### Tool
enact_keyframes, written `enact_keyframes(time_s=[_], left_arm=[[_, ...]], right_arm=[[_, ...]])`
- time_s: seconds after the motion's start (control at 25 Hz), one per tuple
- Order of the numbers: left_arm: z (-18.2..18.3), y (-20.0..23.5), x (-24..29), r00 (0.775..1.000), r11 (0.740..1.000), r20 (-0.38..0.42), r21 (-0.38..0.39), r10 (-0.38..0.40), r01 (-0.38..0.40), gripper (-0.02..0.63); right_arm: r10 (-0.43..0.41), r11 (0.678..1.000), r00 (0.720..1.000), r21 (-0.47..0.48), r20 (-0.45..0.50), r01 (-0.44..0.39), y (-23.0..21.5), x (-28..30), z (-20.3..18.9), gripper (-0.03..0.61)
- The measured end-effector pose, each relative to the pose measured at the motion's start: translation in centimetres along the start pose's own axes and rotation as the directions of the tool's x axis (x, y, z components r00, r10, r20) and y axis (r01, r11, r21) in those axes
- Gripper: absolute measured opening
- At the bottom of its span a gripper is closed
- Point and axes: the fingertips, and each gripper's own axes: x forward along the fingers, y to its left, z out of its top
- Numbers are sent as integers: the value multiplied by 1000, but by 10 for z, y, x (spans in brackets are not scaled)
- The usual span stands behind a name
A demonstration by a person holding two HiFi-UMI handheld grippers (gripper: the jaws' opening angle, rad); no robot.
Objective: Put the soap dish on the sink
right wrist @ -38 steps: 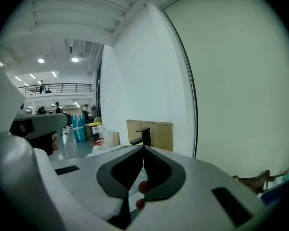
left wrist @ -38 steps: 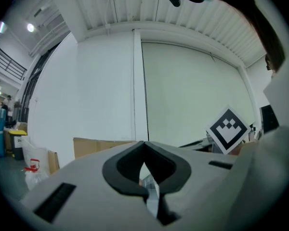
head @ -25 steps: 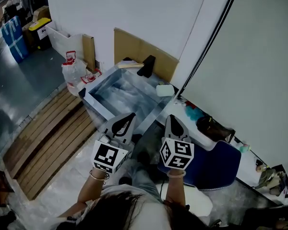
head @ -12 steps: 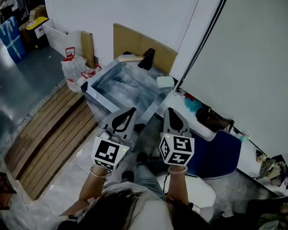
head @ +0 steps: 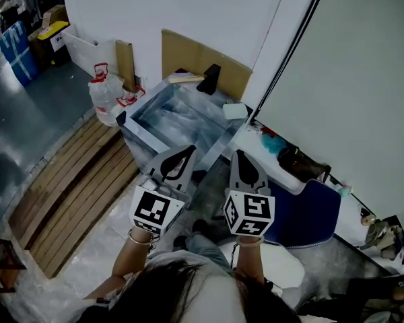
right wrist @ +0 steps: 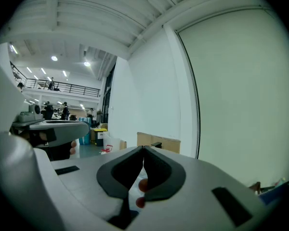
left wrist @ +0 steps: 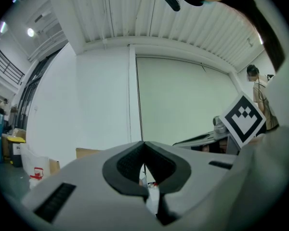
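Observation:
The steel sink lies ahead of me in the head view. A pale soap dish rests on its far right corner, by the wall. My left gripper hangs over the sink's near rim, shut and empty. My right gripper is level with it, to the right of the sink, also shut with nothing held. Both are well short of the dish. In the left gripper view, the left gripper points up at the wall with jaws touching. The right gripper does the same in its own view.
A black tap and a wooden brush sit at the sink's far edge before a cardboard sheet. A water jug and wooden slats lie left. A white counter and blue seat stand right.
The head view has drifted slightly, so the sink and dish sit a little higher in the picture. Both grippers stay shut, side by side.

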Motion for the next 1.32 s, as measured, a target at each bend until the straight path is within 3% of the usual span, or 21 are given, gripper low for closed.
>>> enact_keyframes(time_s=[0.44, 1.32], left_arm=[[-6, 3, 8, 1000, 1000, -5, -10, -2, 2, 8], [-20, 9, 19, 1000, 997, -14, -71, -20, 19, 8]], right_arm=[[-2, 1000, 1000, -26, 8, 2, -1, -2, 2, 26], [2, 1000, 1000, 12, -22, -2, -4, 8, -8, 26]])
